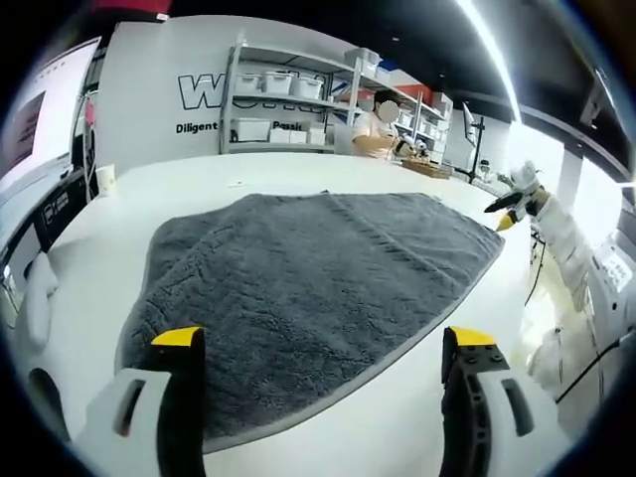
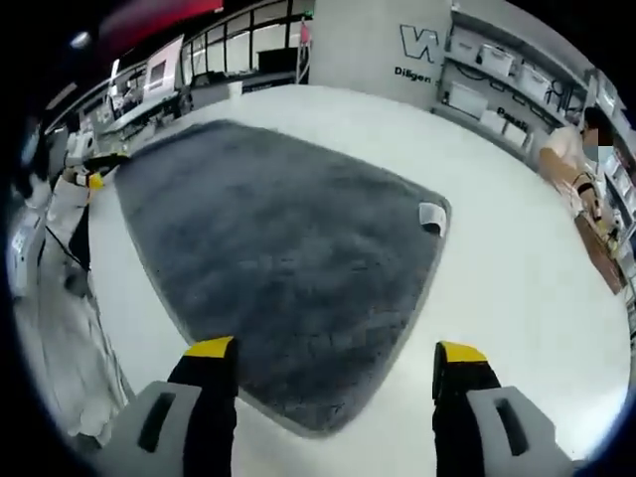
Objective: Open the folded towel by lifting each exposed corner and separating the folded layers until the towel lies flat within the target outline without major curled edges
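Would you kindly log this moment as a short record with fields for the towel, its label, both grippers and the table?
towel: grey towel spread open on the table, no raised folds visible
label: white tag at one towel edge
left gripper: left gripper open, jaws over the near towel edge, holding nothing
right gripper: right gripper open, jaws astride a towel corner, holding nothing
table: white table
background: shelving with bins

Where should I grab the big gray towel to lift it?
Probably grab the gray towel by its nearest corner, between the right tool's open jaws. Come in low from the table side; that thin edge lies flat, so slide one jaw under it.
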`<action>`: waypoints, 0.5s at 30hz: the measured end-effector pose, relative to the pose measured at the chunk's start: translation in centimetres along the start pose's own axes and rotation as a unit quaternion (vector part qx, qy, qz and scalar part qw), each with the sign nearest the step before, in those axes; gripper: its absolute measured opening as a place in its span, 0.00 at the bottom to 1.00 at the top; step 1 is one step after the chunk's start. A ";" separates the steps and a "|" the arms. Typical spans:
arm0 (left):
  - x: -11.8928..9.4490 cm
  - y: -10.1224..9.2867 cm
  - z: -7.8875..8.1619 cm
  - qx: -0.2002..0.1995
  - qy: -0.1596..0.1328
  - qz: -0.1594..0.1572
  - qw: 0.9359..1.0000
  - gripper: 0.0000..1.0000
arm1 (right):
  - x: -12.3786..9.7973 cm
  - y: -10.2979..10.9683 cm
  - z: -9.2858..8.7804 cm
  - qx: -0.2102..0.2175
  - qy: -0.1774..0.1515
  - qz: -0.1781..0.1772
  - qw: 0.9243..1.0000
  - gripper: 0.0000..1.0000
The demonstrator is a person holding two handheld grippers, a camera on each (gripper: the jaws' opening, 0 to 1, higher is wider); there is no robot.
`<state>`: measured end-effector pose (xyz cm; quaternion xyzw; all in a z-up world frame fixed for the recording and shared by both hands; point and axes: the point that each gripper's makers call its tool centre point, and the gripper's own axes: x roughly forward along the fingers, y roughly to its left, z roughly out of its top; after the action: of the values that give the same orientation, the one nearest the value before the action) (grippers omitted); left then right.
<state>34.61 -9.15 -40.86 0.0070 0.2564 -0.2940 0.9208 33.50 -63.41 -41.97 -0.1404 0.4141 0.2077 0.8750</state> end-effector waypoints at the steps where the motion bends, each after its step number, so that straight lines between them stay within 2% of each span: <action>1: 0.0 0.0 0.0 0.000 0.000 0.000 1.000 0.98 | -0.1 0.2 -0.2 -0.001 0.000 0.000 1.000 0.85; 7: 0.1 0.0 0.1 0.001 0.002 0.002 1.000 0.98 | -1.0 1.2 -1.8 0.010 0.006 -0.017 1.000 0.99; 9: 0.2 0.0 0.2 0.001 0.002 0.000 1.000 0.98 | -1.3 1.6 -2.4 0.027 0.010 -0.021 0.999 0.99; 15: 0.2 -0.4 0.3 0.004 0.002 -0.003 1.000 0.99 | -1.9 1.8 -3.2 0.034 0.002 -0.042 0.999 0.99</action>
<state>34.71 -9.60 -40.63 0.0107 0.2573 -0.2973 0.9194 29.41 -63.64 -42.61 -0.1285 0.4162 0.1569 0.8864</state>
